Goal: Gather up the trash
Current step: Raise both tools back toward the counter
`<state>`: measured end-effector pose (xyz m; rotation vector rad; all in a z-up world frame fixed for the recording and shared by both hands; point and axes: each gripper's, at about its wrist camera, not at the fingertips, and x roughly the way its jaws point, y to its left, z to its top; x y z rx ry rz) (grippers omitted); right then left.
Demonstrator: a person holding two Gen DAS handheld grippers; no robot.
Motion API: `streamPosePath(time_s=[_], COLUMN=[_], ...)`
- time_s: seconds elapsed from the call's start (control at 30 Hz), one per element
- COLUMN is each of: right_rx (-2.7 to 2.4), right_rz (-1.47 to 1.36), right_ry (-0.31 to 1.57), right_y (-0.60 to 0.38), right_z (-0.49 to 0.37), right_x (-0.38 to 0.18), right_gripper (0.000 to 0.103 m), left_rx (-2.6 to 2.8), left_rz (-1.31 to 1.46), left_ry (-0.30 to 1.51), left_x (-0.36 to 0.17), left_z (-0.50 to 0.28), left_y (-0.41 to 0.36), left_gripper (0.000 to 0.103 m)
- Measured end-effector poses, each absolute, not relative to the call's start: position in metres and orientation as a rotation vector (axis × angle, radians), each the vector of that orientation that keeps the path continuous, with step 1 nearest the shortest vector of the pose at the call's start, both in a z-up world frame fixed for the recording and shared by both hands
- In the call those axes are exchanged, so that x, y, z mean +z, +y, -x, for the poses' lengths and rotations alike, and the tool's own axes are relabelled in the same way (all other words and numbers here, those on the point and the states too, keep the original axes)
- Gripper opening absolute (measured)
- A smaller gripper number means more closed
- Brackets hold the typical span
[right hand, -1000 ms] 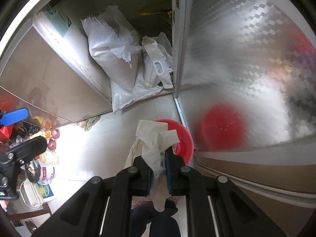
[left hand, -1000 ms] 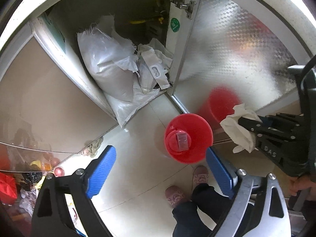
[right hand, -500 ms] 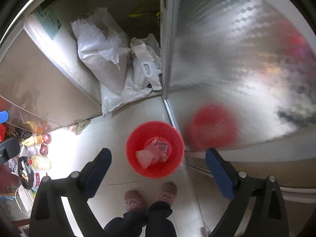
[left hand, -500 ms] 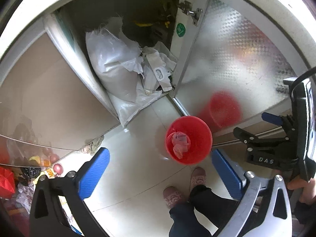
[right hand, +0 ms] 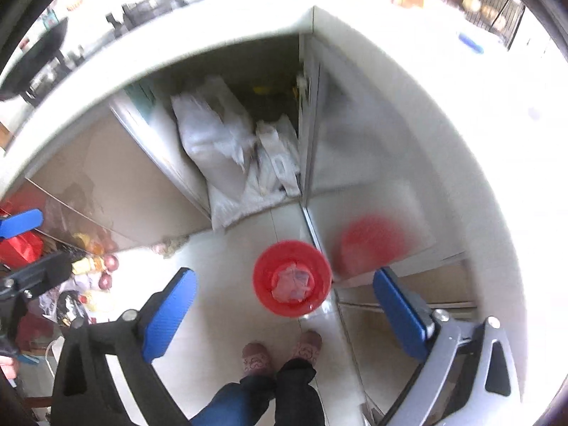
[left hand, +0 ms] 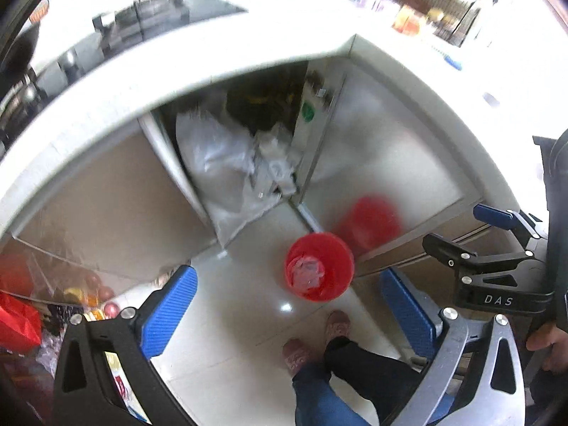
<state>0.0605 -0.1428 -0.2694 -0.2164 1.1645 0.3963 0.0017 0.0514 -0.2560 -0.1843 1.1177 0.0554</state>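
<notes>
I am looking straight down at the red bucket [right hand: 291, 278] sitting on the pale tiled floor [right hand: 220, 259], just in front of the person's slippered feet [right hand: 280, 353]. The crumpled trash [right hand: 293, 284] is lying inside the bucket, at its bottom. My right gripper [right hand: 284, 314] is standing spread wide, its jaws having just been opening, with nothing between the blue pads. My left gripper [left hand: 287, 314] is gaping wide and empty too. Behind the bucket, the cabinet [left hand: 248, 99] is standing open, with white sacks [left hand: 216, 156] leaning inside it. A blurred red reflection is showing on the shiny door [right hand: 372, 163] beside the bucket.
</notes>
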Motion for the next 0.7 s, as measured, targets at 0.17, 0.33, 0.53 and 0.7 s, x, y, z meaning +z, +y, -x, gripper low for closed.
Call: streamPosePath(time_s=[0.17, 0.33, 0.53, 0.7], right_rx=[0.395, 0.356, 0.319, 0.301], right_rz=[0.206, 0.161, 0.122, 0.094], right_ry=[1.076, 1.012, 0.938, 0.903], right_y=[-0.15, -0.164, -0.177, -0.191], right_z=[-0.053, -0.052, -0.062, -0.085], right_x=[-0.198, -0.144, -0.1, -0.075], right_gripper=[0.102, 0.102, 0.102, 0.102], left_rx=[0.042, 0.015, -0.032, -0.051], left_rz=[0.156, 0.121, 0.093, 0.085], left_ry=[1.044, 0.981, 0.904, 0.86], left_x=[-0.193, -0.143, -0.098, -0.072], left_z=[0.003, -0.006, -0.029, -0.064], left_y=[0.045, 0.036, 0.026, 0.017], left_gripper=[0.103, 0.103, 0.103, 0.103])
